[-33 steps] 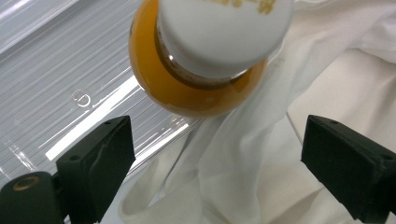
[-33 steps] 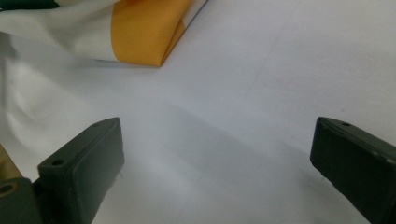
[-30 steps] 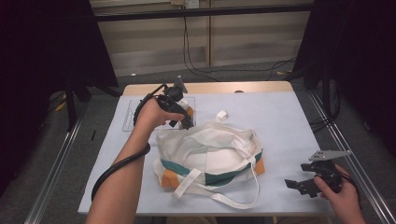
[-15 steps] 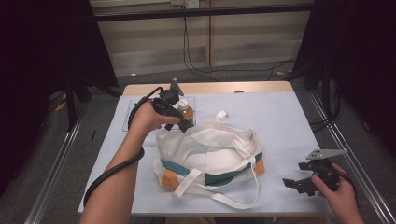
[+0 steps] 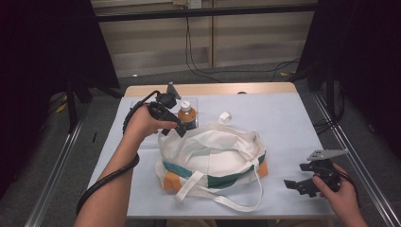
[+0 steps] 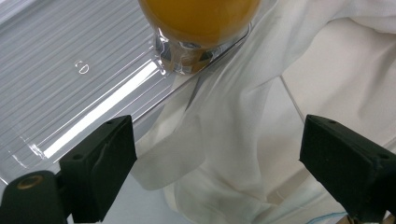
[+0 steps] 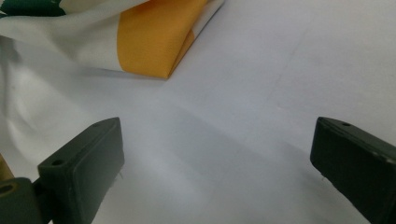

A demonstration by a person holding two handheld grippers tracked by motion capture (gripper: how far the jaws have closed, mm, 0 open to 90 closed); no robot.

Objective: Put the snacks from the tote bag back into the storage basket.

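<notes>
A white tote bag point(image 5: 213, 158) with green and orange bands lies crumpled in the middle of the table. Behind its left end, a bottle of orange liquid point(image 5: 187, 115) stands upright on a clear ribbed plastic tray point(image 5: 142, 138). My left gripper point(image 5: 174, 131) hangs open over the bag's left rim, just in front of the bottle. In the left gripper view the open left gripper point(image 6: 215, 163) straddles white bag cloth point(image 6: 224, 140), with the bottle's base point(image 6: 201, 23) and the tray point(image 6: 70, 70) beyond. My right gripper point(image 5: 297, 185) is open near the front right, empty, with its jaws towards the bag's orange corner point(image 7: 154, 42).
A pale blue cloth point(image 5: 283, 123) covers the table. The bag's long white strap point(image 5: 222, 201) loops out towards the front edge. Metal rails point(image 5: 345, 142) run along both sides of the table, and cables point(image 5: 198, 61) lie on the floor behind.
My left gripper has dropped slightly towards the bag's rim, and the bottle now shows in full beside it. The right gripper has crept a little left.
</notes>
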